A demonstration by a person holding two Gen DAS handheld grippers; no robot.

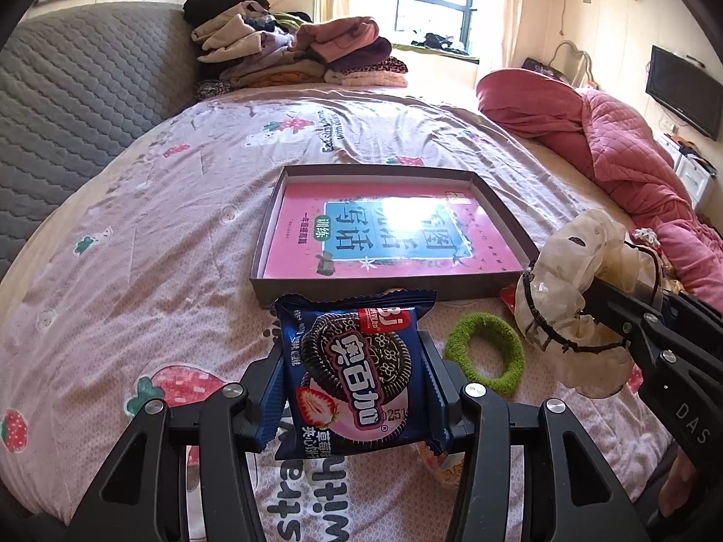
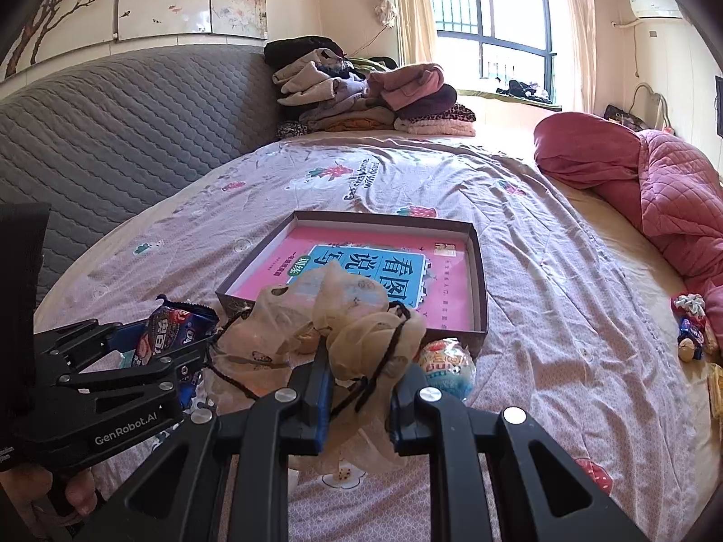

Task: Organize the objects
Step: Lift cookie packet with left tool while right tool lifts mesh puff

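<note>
Bed [image 1: 135, 280] w/ strawberry-print sheet is the work surface. Mid-bed sits a shallow open box [image 1: 506, 226], pink workbook [image 1: 388, 235] flat inside, prob. the collection spot. Left gripper [image 1: 354, 379] clamps a blue cookie packet [image 1: 357, 375] by its side edges, lifted near the box's near wall. Right gripper [image 2: 361, 388], jaws nearly shut, pinches a sheer beige scrunchie [image 2: 352, 320], also aloft. Green hair tie [image 1: 485, 352] lies on the sheet, near-right of the box, not yet collected.

A book [image 1: 388, 235] lies in the box [image 1: 266, 244] on the bed [image 1: 135, 226], the hair tie [image 1: 485, 352] just before it, perhaps touching
</note>
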